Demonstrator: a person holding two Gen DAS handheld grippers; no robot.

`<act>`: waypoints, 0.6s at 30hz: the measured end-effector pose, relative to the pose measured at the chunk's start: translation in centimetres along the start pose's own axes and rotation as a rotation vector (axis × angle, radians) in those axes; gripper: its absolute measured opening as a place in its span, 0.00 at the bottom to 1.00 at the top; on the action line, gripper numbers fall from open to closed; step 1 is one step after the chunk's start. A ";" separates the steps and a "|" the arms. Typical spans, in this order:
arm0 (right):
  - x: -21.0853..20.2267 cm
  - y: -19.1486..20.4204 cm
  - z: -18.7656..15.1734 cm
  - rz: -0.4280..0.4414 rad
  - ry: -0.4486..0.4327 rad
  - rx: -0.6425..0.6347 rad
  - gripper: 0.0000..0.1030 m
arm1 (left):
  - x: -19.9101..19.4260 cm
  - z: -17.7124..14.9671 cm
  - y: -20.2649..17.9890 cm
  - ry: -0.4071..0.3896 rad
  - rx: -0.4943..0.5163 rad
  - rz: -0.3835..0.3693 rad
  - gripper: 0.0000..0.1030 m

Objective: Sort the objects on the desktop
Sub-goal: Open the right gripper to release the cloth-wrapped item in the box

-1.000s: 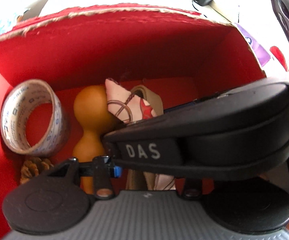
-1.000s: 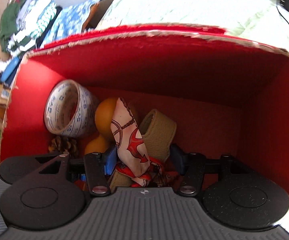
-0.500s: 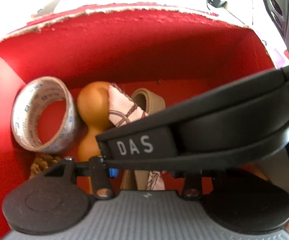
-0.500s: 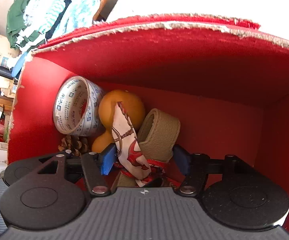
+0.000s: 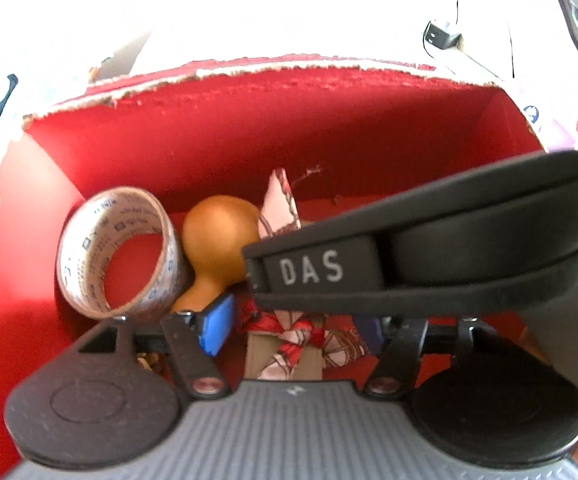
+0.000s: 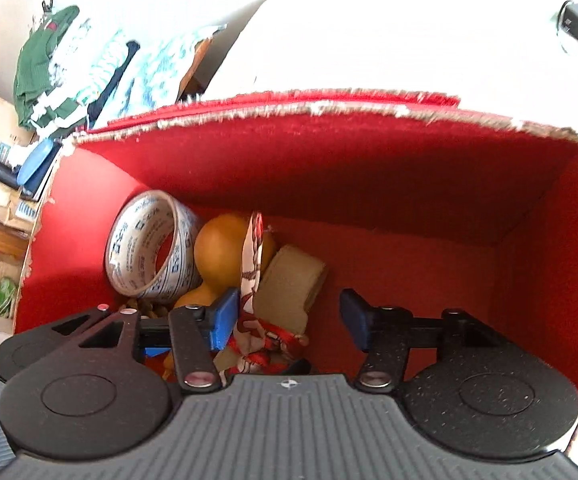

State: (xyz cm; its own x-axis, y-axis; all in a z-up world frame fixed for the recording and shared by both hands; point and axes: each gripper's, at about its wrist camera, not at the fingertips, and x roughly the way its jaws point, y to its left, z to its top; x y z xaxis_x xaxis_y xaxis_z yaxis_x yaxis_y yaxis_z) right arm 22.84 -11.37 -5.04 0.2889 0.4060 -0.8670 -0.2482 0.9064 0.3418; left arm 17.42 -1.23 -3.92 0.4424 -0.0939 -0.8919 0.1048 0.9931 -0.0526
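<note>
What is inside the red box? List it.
Inside the red box: a tape roll on edge, an orange gourd, a patterned scarf, a tan webbing roll and a pine cone. The grippers cover the near floor.

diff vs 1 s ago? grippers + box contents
Left gripper jaws are opening and now stand clear either side of the patterned scarf. Right gripper jaws are closing slightly but remain apart, touching nothing visible. Tape roll, gourd and tan strap are unmoved in the red box.
</note>
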 end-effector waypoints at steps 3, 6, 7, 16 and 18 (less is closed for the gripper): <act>-0.5 -0.8 -0.1 -0.018 -0.037 0.009 0.58 | -0.4 -0.2 -0.1 -0.017 0.007 0.015 0.73; -0.7 -1.0 -0.1 -0.029 -0.061 0.017 0.58 | -0.5 -0.5 0.5 -0.028 0.011 0.028 0.75; -0.8 -1.2 -0.2 -0.030 -0.067 0.018 0.58 | -0.4 -0.6 0.5 -0.033 0.013 0.031 0.76; 0.5 0.3 0.1 -0.029 -0.123 0.033 0.58 | -1.0 -1.1 0.7 -0.078 0.020 0.078 0.75; 0.9 0.5 0.1 -0.020 -0.112 0.043 0.58 | -1.1 -1.2 0.7 -0.069 0.023 0.079 0.75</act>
State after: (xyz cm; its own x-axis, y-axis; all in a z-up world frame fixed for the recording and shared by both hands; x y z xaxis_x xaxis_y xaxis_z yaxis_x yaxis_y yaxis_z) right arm 23.04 -10.58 -5.64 0.3951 0.3960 -0.8289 -0.2024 0.9177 0.3419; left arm 15.90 -0.36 -3.52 0.5106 -0.0213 -0.8596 0.0877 0.9958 0.0274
